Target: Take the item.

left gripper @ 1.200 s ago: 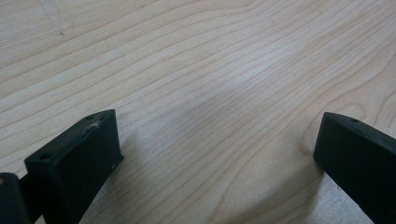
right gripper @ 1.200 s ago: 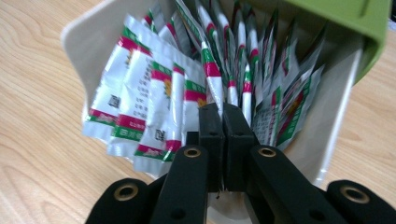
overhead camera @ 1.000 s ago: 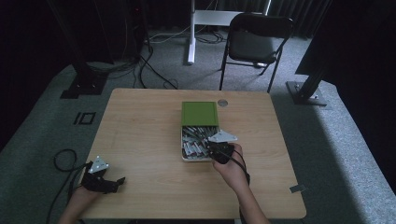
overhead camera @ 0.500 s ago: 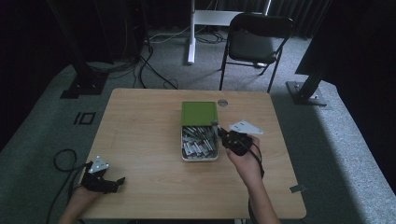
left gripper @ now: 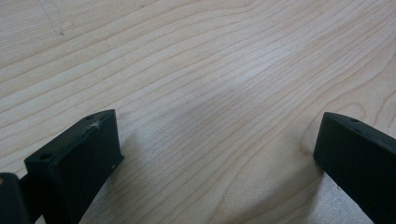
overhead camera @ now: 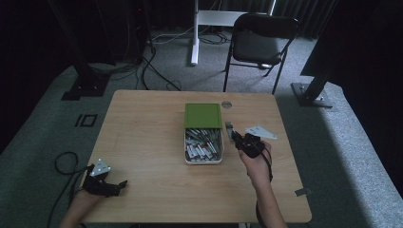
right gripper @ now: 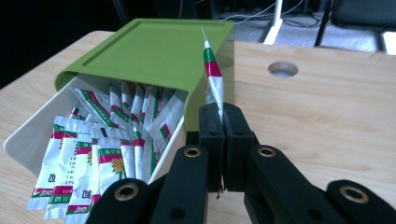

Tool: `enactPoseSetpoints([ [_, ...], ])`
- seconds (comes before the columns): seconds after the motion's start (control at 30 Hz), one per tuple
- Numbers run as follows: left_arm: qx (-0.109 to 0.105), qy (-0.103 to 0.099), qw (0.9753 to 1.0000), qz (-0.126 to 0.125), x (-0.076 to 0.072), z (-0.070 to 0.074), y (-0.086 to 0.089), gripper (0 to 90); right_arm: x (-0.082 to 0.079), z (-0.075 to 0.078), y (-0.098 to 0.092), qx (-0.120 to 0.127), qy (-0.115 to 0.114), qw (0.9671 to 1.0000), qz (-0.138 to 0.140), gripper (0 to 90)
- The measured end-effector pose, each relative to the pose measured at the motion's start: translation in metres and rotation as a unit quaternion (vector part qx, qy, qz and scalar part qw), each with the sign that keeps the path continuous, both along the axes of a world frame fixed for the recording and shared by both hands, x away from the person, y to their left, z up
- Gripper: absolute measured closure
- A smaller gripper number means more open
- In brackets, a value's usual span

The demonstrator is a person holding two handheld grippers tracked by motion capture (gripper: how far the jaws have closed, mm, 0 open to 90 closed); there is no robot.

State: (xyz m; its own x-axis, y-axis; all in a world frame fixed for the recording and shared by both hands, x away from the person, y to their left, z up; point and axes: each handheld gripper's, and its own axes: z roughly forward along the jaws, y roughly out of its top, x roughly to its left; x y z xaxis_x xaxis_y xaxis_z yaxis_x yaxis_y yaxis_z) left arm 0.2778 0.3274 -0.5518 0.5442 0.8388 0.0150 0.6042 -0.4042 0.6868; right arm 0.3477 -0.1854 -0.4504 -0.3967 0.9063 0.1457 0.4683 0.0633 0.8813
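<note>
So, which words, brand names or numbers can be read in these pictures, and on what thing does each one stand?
Nothing can be read with certainty.
Packets in the box: printed characters on green and red bands, too blurred to quote.
Packet held in the right gripper: seen edge-on, its print is not legible.
Green lid: no text.
Table: bare wood grain, no marking.
High view: everything too small to read.

We see wide bare wood on the light wooden table (overhead camera: 142, 142) left of the white open box with its green sliding lid (overhead camera: 203, 115), free for a hand to cross. On the box's right, the right gripper (overhead camera: 234, 137) and its pinched foil sachet (right gripper: 212, 77) fill the narrower strip toward the round cable hole (overhead camera: 226, 104).
</note>
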Motion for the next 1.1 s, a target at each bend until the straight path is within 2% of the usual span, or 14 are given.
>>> enactPoseSetpoints([
  [0.17,0.000,0.000,1.0000,0.000,0.000,0.000,0.000,1.4,0.005,-0.021,0.003,0.014,0.022,0.9997,-0.002,89.1],
  [0.3,0.000,0.000,1.0000,0.000,0.000,0.000,0.000,1.4,0.010,-0.037,0.007,0.036,0.039,0.9986,0.004,89.1],
  [0.47,0.000,0.000,1.0000,0.000,0.000,0.000,0.000,1.4,0.016,-0.053,0.009,0.038,0.059,0.9976,0.002,89.0],
  [0.63,0.000,0.000,1.0000,0.000,0.000,0.000,0.000,1.4,0.022,-0.067,0.006,0.054,0.084,0.9950,-0.004,88.9],
  [0.73,0.000,0.000,1.0000,0.000,0.000,0.000,0.000,1.4,0.024,-0.071,0.003,0.053,0.088,0.9947,-0.011,88.7],
  [0.97,0.000,0.000,1.0000,0.000,0.000,0.000,0.000,1.4,0.031,-0.083,-0.009,0.006,0.092,0.9953,-0.029,74.9],
  [1.03,0.000,0.000,1.0000,0.000,0.000,0.000,0.000,1.4,0.032,-0.086,-0.012,0.001,0.096,0.9949,-0.033,69.4],
  [1.1,0.000,0.000,1.0000,0.000,0.000,0.000,0.000,1.4,0.032,-0.087,-0.014,-0.017,0.097,0.9947,-0.031,63.1],
])
